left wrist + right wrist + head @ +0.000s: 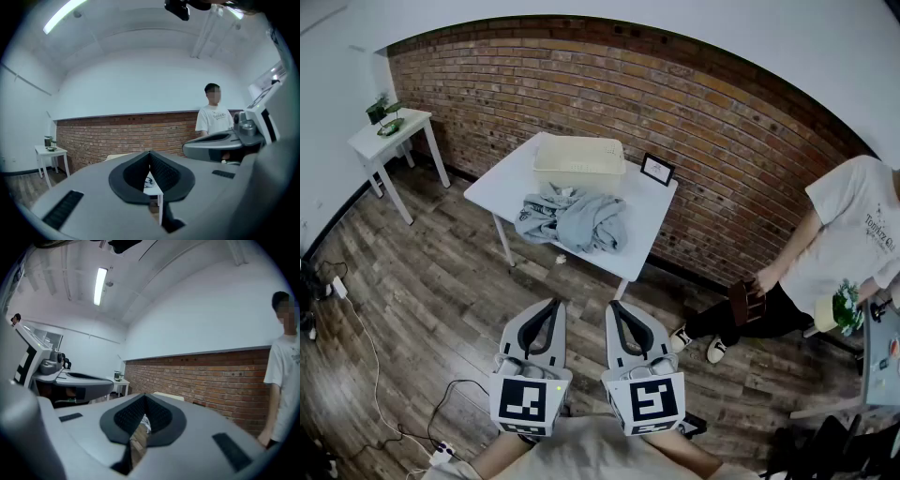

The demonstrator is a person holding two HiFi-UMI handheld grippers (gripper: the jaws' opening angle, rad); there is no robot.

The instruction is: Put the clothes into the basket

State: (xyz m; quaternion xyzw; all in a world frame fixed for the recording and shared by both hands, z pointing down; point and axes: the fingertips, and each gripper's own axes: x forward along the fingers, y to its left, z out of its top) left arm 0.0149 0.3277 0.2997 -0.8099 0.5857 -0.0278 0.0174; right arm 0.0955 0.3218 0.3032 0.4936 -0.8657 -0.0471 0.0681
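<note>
Both the left gripper [553,305] and right gripper [615,307] are pinched fully closed on nothing, held level and well short of the table [502,187]. The grey clothes [577,221] sit in a heap right in front of the basket [578,165]. They look soft, light and floppy, so I'd grab a bunched fold on top. The print on the bystander's shirt [853,234] is too small to read.

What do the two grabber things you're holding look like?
Both are light grey plastic, wide at the back and narrowing to a point. The left gripper and right gripper each have black ribbed pads inside the jaws. At the back of each sits a white cube printed with black square patterns.
</note>
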